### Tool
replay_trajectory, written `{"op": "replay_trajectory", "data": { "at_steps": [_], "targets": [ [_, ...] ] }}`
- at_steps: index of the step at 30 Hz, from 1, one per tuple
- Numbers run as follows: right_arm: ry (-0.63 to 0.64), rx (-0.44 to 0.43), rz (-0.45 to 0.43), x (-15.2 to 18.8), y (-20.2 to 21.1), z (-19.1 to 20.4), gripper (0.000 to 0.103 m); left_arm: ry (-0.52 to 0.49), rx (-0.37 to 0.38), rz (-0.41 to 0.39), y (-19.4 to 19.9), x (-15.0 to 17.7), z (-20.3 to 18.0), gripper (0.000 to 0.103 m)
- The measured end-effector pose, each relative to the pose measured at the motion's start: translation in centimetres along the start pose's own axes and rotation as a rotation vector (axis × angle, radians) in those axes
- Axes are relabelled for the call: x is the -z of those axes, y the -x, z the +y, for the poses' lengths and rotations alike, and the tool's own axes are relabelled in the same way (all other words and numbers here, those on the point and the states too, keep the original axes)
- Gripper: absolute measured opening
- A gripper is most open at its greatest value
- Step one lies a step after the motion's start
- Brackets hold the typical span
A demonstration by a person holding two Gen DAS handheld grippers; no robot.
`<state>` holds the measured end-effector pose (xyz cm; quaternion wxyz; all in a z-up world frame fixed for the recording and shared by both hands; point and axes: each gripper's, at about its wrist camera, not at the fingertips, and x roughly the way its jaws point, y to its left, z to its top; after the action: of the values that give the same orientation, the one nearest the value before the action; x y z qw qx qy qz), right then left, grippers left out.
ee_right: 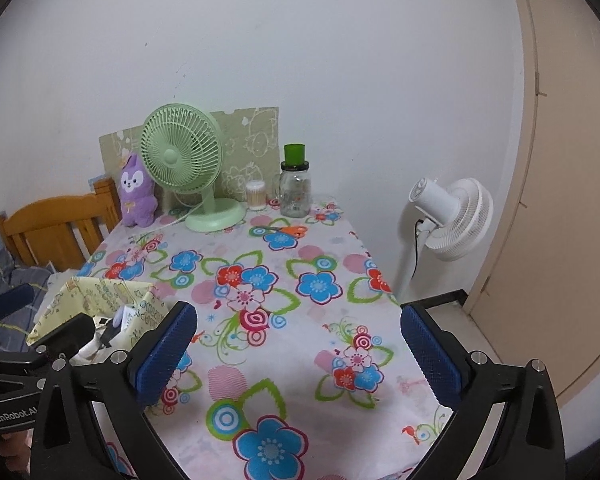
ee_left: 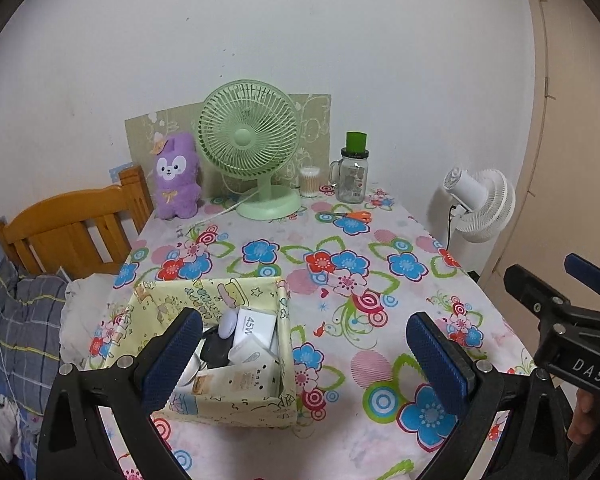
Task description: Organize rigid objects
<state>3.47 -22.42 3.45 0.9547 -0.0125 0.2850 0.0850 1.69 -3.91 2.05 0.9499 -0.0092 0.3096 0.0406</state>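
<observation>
Nearest you, your left gripper is hanging released over the table, its blue ribbed pads spread wide with nothing between them. Your right gripper is likewise standing fully released and empty above the flowered tablecloth.

At about seven o'clock in the left wrist view, the storage box is sitting on the cloth near the table's left edge. It is a square, open-topped box with pale yellow cartoon-printed walls, its corners creased like covered card. Inside, rigid items are lying heaped: a white charger box marked "45W" is lying tilted against the far right corner, its long axis running toward eleven o'clock; a cream carton is lying across the front, long axis running roughly nine to three.

Toward twelve o'clock, orange-handled scissors are lying flat, long axis running nine to three. Farthest, against the wall, a purple plush toy, a green ribbed desk fan, a cotton-swab tub and a glass mug-jar are standing upright.
</observation>
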Motion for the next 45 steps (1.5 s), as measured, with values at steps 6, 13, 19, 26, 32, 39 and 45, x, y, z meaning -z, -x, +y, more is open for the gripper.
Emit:
{"op": "replay_trajectory", "data": {
  "at_steps": [6,13,19,26,32,39,45],
  "targets": [
    [-0.036,-0.006,0.008,0.1,-0.6,-0.5,0.103,-0.012,0.010,0.020,-0.9,-0.4,-0.6,0.103],
    [-0.055,0.009,0.011,-0.1,-1.0,-0.9,0.103,-0.025,0.030,0.023,-1.3,-0.7,-1.2,0.103],
    [-0.036,0.019,-0.003,-0.3,-0.8,-0.6,0.103,-0.028,0.038,0.026,-1.4,-0.7,-1.4,0.103],
    [-0.036,0.019,-0.005,-0.4,-0.8,-0.5,0.103,-0.034,0.027,0.021,-1.3,-0.8,-1.4,0.103],
    [-0.034,0.020,-0.006,-0.4,-0.8,-0.4,0.103,-0.032,0.031,0.016,-1.0,-0.7,-1.5,0.103],
    [-0.038,0.019,-0.012,-0.4,-0.8,-0.4,0.103,-0.014,0.041,0.022,-1.0,-0.7,-1.1,0.103],
    [-0.031,0.014,-0.011,-0.4,-0.8,-0.2,0.103,0.019,0.046,0.023,-1.1,-0.6,-0.5,0.103]
  ]
}}
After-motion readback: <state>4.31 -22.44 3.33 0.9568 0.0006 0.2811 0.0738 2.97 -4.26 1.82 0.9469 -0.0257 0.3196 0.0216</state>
